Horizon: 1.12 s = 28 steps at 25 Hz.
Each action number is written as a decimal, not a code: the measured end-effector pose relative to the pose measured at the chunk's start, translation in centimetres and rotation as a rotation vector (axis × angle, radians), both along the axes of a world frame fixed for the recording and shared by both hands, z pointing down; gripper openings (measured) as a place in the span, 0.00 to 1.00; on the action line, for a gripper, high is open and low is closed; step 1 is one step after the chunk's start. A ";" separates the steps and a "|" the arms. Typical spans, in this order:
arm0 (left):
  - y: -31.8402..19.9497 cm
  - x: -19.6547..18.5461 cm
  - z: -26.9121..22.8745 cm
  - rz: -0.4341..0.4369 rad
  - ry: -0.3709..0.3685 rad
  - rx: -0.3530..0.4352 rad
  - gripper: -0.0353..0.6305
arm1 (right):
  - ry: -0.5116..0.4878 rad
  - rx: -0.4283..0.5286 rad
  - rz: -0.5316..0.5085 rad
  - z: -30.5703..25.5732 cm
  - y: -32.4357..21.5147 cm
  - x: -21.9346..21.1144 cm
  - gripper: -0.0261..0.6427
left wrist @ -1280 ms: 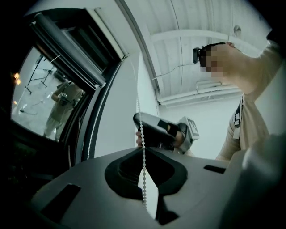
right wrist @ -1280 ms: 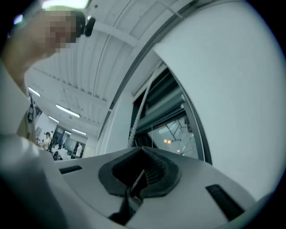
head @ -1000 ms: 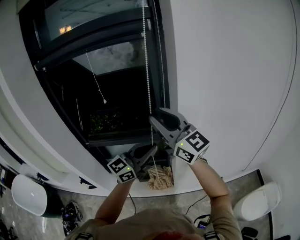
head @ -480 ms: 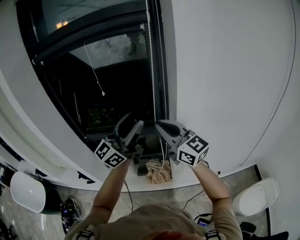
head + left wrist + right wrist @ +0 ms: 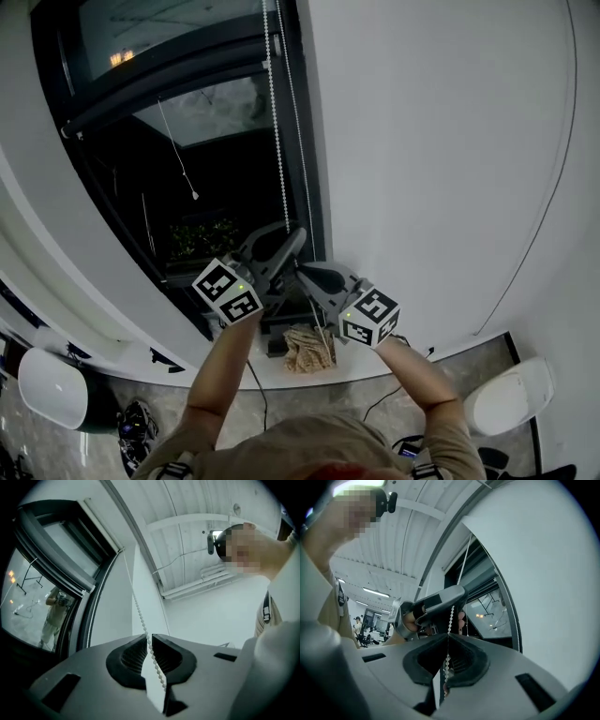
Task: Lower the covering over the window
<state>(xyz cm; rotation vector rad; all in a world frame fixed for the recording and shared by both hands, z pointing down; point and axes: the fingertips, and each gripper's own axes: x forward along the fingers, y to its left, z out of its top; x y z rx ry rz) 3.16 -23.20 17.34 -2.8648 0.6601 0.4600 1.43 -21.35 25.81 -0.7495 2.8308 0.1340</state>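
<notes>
Two handheld grippers clamp a bead chain (image 5: 273,112) at the right edge of a dark window (image 5: 216,178).

A thin pull cord (image 5: 194,196) hangs in front of the window glass, and a tan bundle (image 5: 307,349) lies on the white sill (image 5: 281,373) below the window. The bead chain drops along the window's right frame. The left gripper (image 5: 296,234), its jaws just closed, pinches the chain. The right gripper (image 5: 304,273) pinches it just beneath. A plain white wall (image 5: 450,141) stands right of the window. The covering itself cannot be made out.

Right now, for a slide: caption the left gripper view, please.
Left gripper, jaws just closed on the bead chain, beside the window.
</notes>
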 end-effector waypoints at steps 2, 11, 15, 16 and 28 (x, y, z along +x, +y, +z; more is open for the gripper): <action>-0.1 0.6 0.3 -0.003 -0.013 -0.004 0.09 | -0.003 -0.004 0.002 0.2 -0.1 0.5 0.06; 0.9 0.5 -0.5 -0.060 0.026 -0.006 0.18 | -0.047 -0.009 -0.019 -0.2 0.3 2.8 0.06; 1.1 0.8 -0.2 -0.070 0.022 -0.008 0.18 | -0.026 -0.021 -0.065 0.2 1.4 1.7 0.06; 1.2 0.9 -0.1 -0.078 0.006 0.000 0.20 | -0.016 -0.028 -0.077 0.6 1.6 1.3 0.06; 0.6 -2.5 5.2 -0.191 0.028 -0.073 0.09 | 0.240 0.227 -0.045 3.7 4.6 -0.6 0.18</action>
